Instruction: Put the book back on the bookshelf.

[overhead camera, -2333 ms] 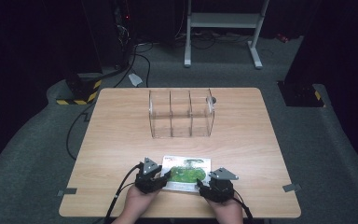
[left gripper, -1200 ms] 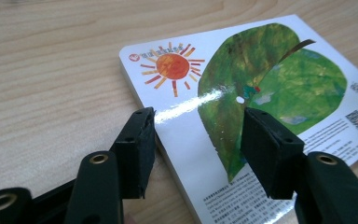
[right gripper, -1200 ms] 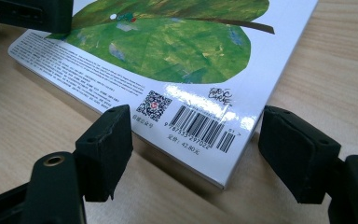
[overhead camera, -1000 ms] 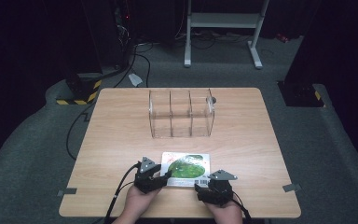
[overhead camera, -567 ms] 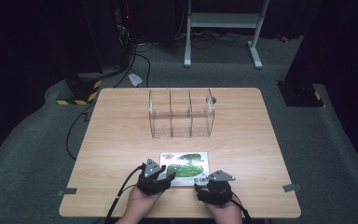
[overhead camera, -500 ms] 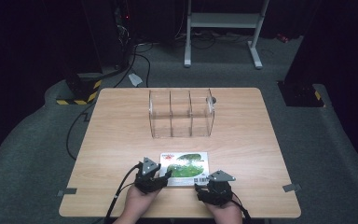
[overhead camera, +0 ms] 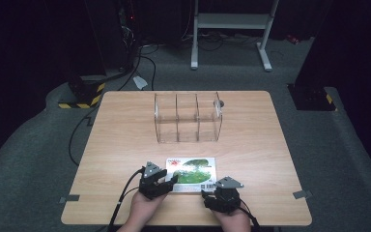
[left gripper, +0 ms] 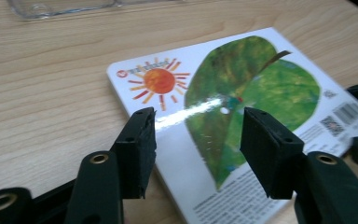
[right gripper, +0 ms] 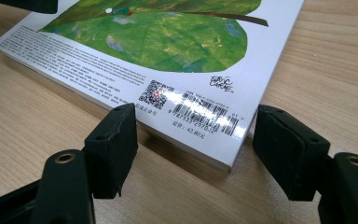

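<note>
I see a picture book point(overhead camera: 191, 169) lying flat on the worktop point(overhead camera: 125, 140) near my edge, back cover up: a green leaf, an orange sun in one corner, a QR code and a barcode with small print I can only partly read, "42.80" beneath it. My left gripper point(left gripper: 196, 140) has its fingers apart over the book's cover; my right gripper point(right gripper: 193, 128) has its fingers apart, flanking the barcode corner. A clear three-bay organiser point(overhead camera: 187, 117) stands well apart, farther back. Since two seconds ago the book has shifted slightly and my right gripper has drawn back a little.
</note>
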The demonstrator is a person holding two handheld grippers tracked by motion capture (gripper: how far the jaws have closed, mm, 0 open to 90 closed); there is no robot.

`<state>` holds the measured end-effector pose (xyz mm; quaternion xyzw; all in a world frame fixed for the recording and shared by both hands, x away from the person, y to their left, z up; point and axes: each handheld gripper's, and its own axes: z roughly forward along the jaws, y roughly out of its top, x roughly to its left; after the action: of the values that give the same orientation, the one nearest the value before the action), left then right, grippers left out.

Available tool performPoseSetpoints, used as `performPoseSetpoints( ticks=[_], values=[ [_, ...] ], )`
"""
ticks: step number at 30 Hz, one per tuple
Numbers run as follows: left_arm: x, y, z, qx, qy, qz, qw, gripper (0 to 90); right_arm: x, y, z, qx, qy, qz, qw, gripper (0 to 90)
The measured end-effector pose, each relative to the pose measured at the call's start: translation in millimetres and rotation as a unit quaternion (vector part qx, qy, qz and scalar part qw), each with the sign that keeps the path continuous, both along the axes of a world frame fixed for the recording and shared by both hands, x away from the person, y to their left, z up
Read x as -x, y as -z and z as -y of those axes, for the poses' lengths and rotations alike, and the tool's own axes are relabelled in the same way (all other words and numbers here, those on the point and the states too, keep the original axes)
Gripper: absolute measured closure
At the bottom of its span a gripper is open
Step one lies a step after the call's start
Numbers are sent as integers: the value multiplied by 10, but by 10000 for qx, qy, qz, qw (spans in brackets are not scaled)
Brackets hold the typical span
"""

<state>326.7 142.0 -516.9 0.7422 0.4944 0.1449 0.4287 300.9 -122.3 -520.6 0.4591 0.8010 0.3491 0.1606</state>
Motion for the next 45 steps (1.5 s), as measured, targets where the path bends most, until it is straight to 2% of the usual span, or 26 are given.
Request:
performPoseSetpoints(
  ticks=[1,2,3,6,7,9,12,18,19,20,22,23,24,25,27,29,30,31,32,34,38,40,42,45],
  values=[
    [-8,14,-4,-131,-55,-33,9999,419,0,0,0,-4,2,-2,10000,306],
    [-24,38,-3,-144,-92,-157,9997,403,-1,0,1,-8,-2,-1,10000,307],
    [-46,66,-8,-129,-84,-270,9995,389,0,1,2,-9,-5,-1,10000,307],
    [-55,62,9,-31,-7,-333,9994,374,1,2,3,-9,-8,4,10000,307],
    [-50,62,27,-40,-13,-324,9995,346,1,2,2,-2,-8,6,10000,307],
    [-45,62,38,-130,-15,-262,9996,344,5,1,-1,-2,3,1,10000,308],
    [-41,40,22,-20,-34,-257,9997,360,8,2,-3,-3,11,0,10000,308],
    [-8,-29,5,42,-46,-34,10000,370,9,3,-2,-4,7,17,10000,308],
    [3,-42,5,116,-50,-18,9999,386,8,3,2,-15,-1,19,10000,309],
    [11,-58,-4,187,45,34,9998,440,9,5,-1,5,-14,31,10000,313],
    [32,-86,24,438,247,90,9987,437,14,6,-8,24,-35,44,10000,323],
    [52,-106,82,436,433,115,9980,436,29,8,-32,97,-104,83,9999,334],
    [52,-106,82,436,433,115,9980,431,29,8,-32,97,-104,83,9999,334],
    [60,-115,104,215,408,206,9987,427,40,10,-56,176,-128,118,9997,333],
    [55,-113,91,154,327,220,9991,422,40,11,-57,175,-126,119,9997,334],
    [0,-74,6,-7,14,176,9998,390,35,11,-43,151,-150,127,9997,337],
    [-28,-51,-27,-30,-59,124,9999,383,35,12,-42,142,-150,125,9997,337],
    [-28,-51,-27,-30,-59,124,9999,371,35,12,-43,145,-150,128,9997,337],
    [-73,-4,-65,-44,-140,-65,9999,360,36,12,-45,145,-144,128,9997,337],
    [-83,14,-68,-43,-170,-118,9998,354,37,12,-46,150,-145,128,9997,337],
    [-95,55,-30,41,-43,-286,9996,352,39,13,-47,158,-141,139,9997,337],
    [-90,60,-15,-17,-58,-261,9996,339,39,13,-46,152,-145,138,9997,337],
    [-90,50,-22,73,-96,-299,9995,343,39,14,-45,154,-145,145,9997,337],
    [-75,27,-35,122,-116,-252,9995,359,39,17,-43,165,-156,163,9996,337]
  ],
)
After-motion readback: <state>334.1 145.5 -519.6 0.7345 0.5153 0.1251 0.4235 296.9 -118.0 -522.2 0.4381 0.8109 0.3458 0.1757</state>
